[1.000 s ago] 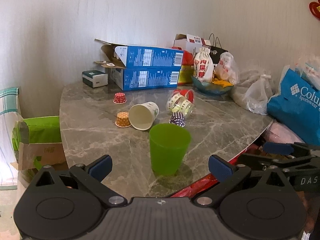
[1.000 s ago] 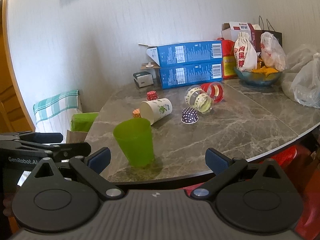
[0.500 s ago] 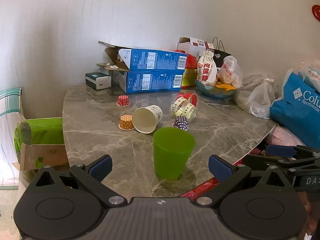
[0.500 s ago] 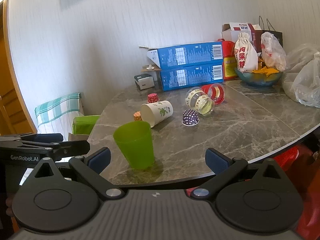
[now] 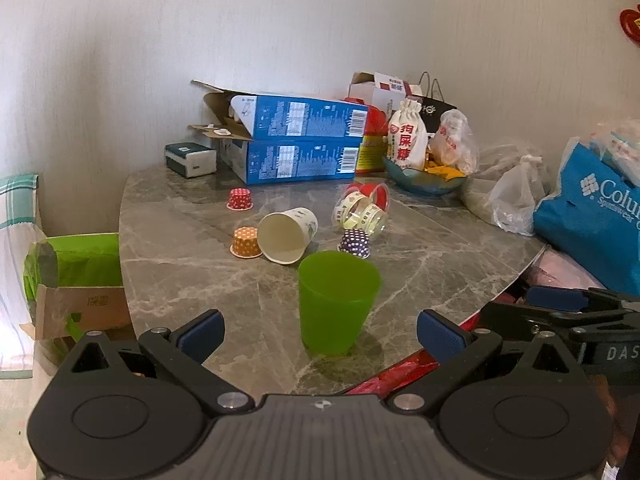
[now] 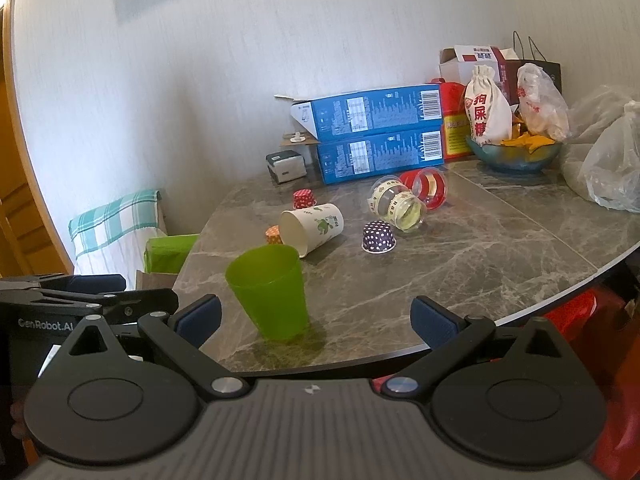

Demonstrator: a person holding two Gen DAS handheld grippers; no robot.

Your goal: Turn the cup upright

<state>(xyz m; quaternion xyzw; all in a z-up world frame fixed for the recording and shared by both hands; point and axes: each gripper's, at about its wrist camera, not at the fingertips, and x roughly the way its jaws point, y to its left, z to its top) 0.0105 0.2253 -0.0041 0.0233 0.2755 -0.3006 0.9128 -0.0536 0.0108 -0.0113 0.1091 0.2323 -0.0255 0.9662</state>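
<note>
Meanwhile, in the left wrist view, the translucent green plastic cup (image 5: 338,302) stands upright near the front edge of the grey marbled stone tabletop (image 5: 180,264), and the left gripper (image 5: 320,330), jaws spread and empty, has backed slightly away; the flip looks done. Beyond lies a white paper cup (image 5: 288,234) on its side.

From the right wrist view, the right gripper (image 6: 316,316) has likewise retreated, jaws spread; the tapered cup (image 6: 269,290) looks smooth.

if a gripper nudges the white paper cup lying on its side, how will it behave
The white paper cup lies on its side on smooth marble, so it would probably roll, curving because it tapers. It looks empty and thin-walled, so likely light and easily crushed. The orange cupcake liner beside its rim may block rolling that way.
</note>
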